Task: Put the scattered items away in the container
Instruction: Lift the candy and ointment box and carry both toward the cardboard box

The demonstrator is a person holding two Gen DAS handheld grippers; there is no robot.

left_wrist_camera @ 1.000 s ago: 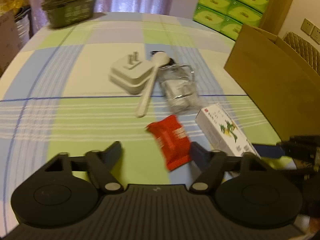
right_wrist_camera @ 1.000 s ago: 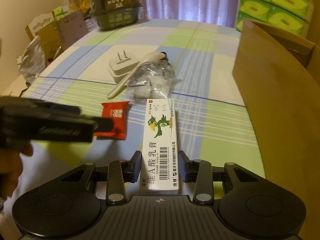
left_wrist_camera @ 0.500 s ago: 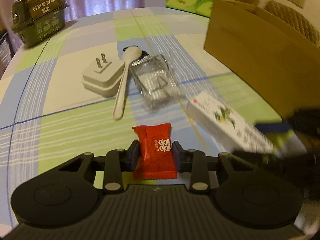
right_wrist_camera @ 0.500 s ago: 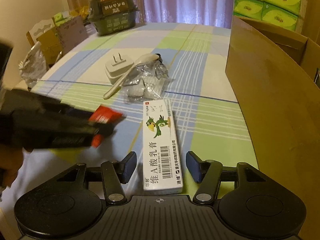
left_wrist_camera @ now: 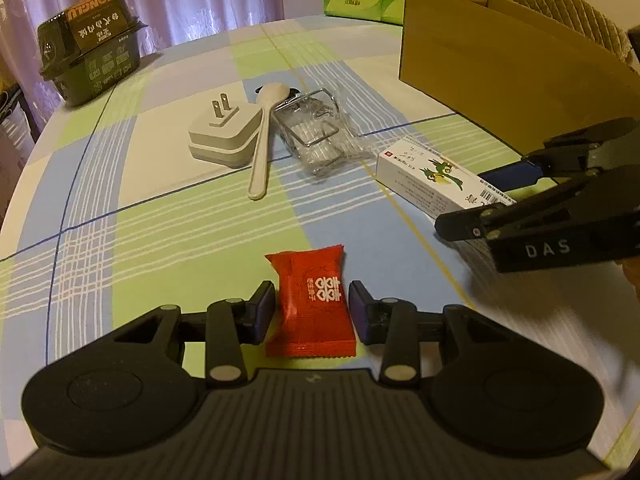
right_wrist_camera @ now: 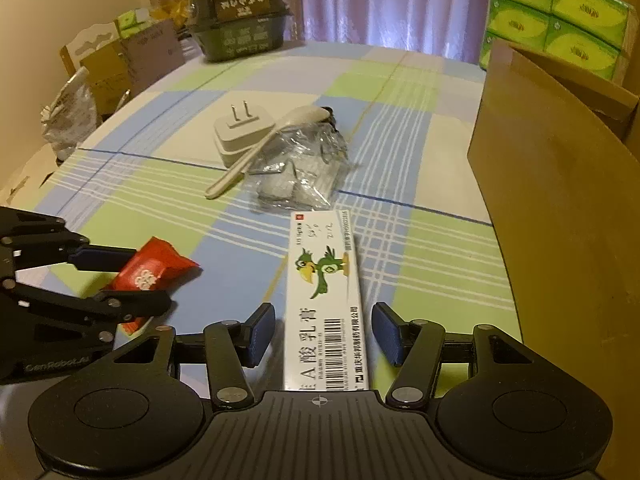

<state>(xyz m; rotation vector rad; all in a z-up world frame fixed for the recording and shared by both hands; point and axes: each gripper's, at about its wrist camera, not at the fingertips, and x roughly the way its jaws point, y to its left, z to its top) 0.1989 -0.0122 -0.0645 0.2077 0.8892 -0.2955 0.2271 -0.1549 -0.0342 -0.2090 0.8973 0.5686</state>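
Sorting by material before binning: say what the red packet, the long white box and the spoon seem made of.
Red packet: glossy plastic film, apparently; crimped, serrated ends and sheen.
Long white box: printed paperboard, likely; sharp folded edges, matte face with barcode.
Spoon: probably matte off-white plastic; uniform colour, no metallic glint, though ceramic cannot be excluded.

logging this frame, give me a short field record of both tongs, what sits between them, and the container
left tongs: open, straddling red candy packet
right tongs: open, straddling white ointment box
container: cardboard box, at the right side of the table
still loose: plug adapter, white spoon, clear plastic bag
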